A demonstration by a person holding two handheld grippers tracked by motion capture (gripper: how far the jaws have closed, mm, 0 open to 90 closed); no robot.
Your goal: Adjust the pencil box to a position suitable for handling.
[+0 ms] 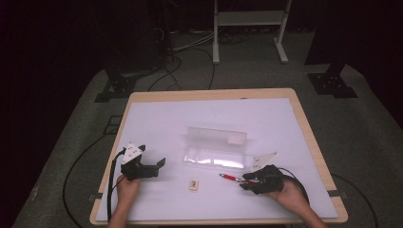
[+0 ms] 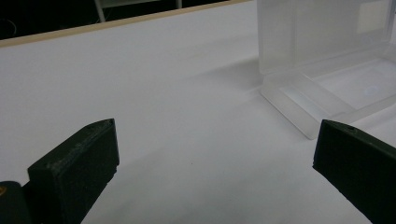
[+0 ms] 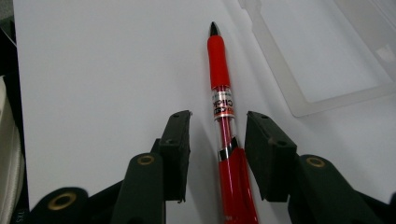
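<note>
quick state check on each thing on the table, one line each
red plastic pen: lying flat on the table, between the jaws, not yet clamped
clear plastic case: open, lid upright, tray empty
small beige eraser: lying loose
left hand-held gripper: open, empty
right hand-held gripper: open around the pen

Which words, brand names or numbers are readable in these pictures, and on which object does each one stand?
"Clicho" or similar, uncertain: printed on the silver band of the red pen lying between the right gripper jaws; the smaller print below it is too blurred to read.
Pale label on the clear plastic case: too small to read.
Small tan eraser-like piece: any marking is too small to read.
</note>
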